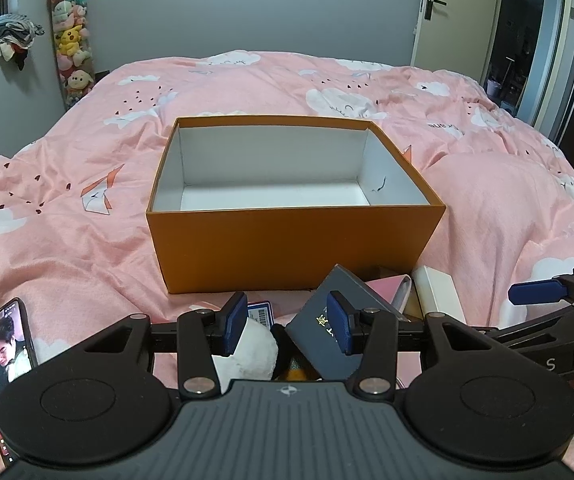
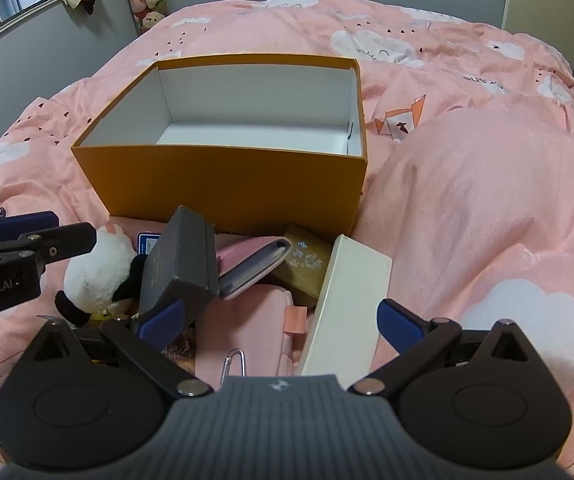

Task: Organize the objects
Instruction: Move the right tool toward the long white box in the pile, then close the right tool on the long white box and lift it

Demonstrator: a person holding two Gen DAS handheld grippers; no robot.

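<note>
Inventory, left to right.

1. Phone: laid on the pink duvet at far left, screen lit; not part of the pile.
2. Left gripper: held partly open over the pile; nothing is seen clamped. Its right pad overlaps the dark grey box in the left wrist view, but contact cannot be told.
3. White plush toy: found under the left gripper, touching the dark grey box.
4. Dark grey box: propped on edge, tilted against the clutter.
5. Pink wallet, gold box, pink pouch and white box: heaped just in front of the orange box.
6. Orange box: set open on the bed beyond the pile, its interior empty; judged to be the container to be filled.
7. Right gripper: spread fully wide above the pouch and white box; nothing is held.

Risks, as judged: the tilted grey box could be toppled by a glancing pad; two items could be caught at once in so tight a heap; the soft duvet could let pieces slide.
</note>
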